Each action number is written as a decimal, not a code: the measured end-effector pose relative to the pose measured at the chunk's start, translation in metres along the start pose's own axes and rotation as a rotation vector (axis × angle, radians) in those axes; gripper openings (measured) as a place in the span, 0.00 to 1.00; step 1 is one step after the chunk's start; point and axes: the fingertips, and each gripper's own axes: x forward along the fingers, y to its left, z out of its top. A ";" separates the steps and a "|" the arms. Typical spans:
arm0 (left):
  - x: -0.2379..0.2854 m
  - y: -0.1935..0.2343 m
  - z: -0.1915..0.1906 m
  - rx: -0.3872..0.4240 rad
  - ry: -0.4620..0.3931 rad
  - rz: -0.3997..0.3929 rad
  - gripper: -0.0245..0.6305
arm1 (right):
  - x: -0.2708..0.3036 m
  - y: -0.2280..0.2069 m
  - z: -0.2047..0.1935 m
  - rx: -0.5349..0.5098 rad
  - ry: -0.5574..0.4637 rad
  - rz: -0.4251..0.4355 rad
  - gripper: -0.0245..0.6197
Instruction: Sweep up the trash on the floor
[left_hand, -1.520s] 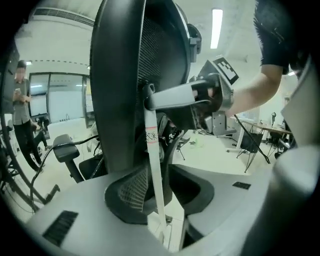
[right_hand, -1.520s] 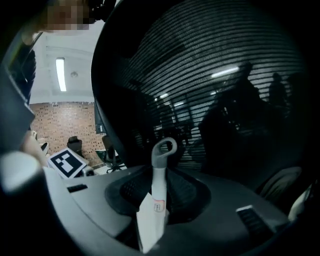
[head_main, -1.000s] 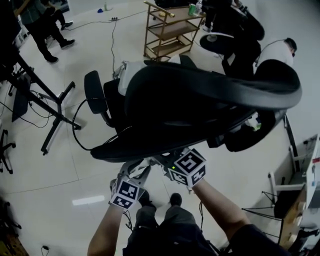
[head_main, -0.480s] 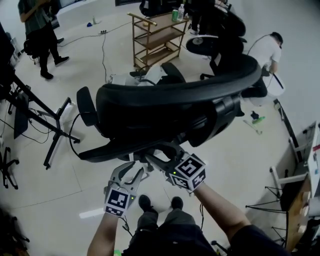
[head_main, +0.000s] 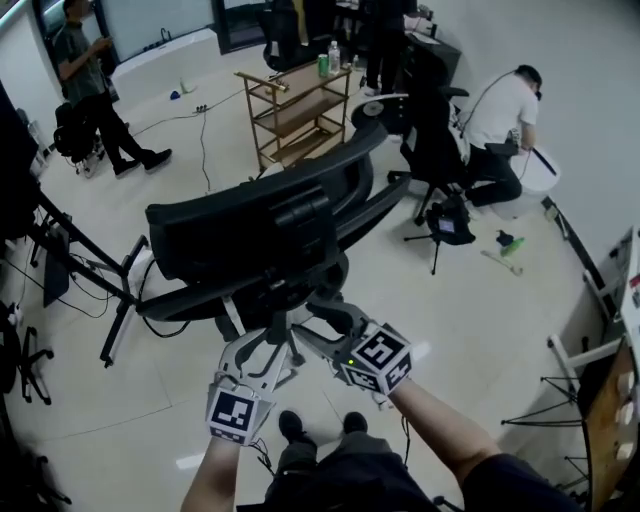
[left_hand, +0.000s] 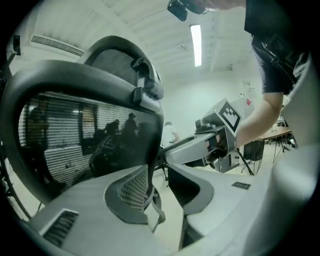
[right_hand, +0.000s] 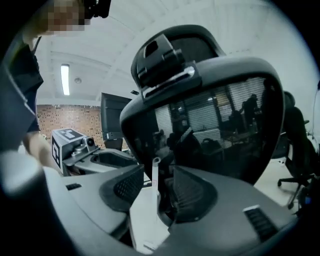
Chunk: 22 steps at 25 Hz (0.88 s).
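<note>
With the left hand-held gripper (left_hand: 157, 175) and right hand-held gripper (right_hand: 154, 180) unclenched round the back of the black mesh office chair (head_main: 250, 235), steer it evenly, I'd say; possible green litter (head_main: 510, 243) lies on the floor (head_main: 470, 330) far to their right.

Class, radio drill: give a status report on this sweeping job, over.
Left gripper and right gripper open, jaws astride office chair back's edge. No trash made out on floor. Chair directly ahead, in the way.

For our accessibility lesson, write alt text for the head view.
Seen from above, a person's left gripper and right gripper are at the back of a black office chair; a shelf cart and other people are beyond.
</note>
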 end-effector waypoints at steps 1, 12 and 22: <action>0.002 -0.006 0.010 0.005 -0.005 0.003 0.22 | -0.012 -0.002 0.006 -0.003 -0.014 0.000 0.37; 0.025 -0.086 0.135 0.079 -0.135 -0.012 0.22 | -0.146 -0.012 0.076 -0.037 -0.191 0.028 0.31; 0.050 -0.131 0.182 0.083 -0.148 -0.168 0.22 | -0.195 -0.007 0.091 -0.038 -0.232 -0.036 0.30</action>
